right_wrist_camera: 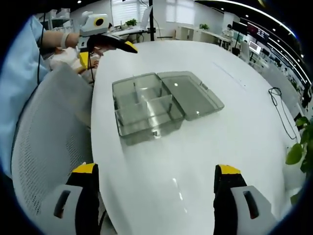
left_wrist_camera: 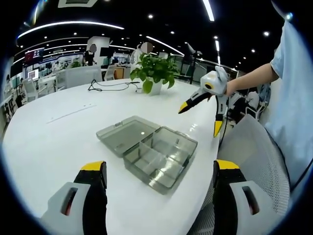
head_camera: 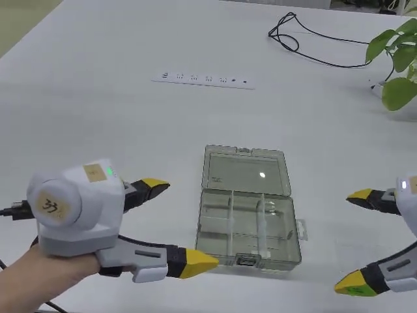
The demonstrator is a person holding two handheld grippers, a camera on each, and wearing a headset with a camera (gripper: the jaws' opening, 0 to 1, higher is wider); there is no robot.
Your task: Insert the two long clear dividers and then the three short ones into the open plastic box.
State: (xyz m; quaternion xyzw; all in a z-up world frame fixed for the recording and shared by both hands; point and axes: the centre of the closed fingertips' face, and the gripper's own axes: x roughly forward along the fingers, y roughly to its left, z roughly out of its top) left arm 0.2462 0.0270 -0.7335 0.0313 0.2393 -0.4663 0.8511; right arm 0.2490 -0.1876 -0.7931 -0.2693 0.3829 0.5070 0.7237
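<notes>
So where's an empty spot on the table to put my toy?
Lots of bare table between the box and the white strip, and far left. It's tight beside the box, where the left claw and right claw are, and near the plant and cable.

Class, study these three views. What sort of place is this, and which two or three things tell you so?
Most likely an open-plan office: a large white table with a power strip on it, a potted plant at the table's edge, and long ceiling light strips overhead.
</notes>
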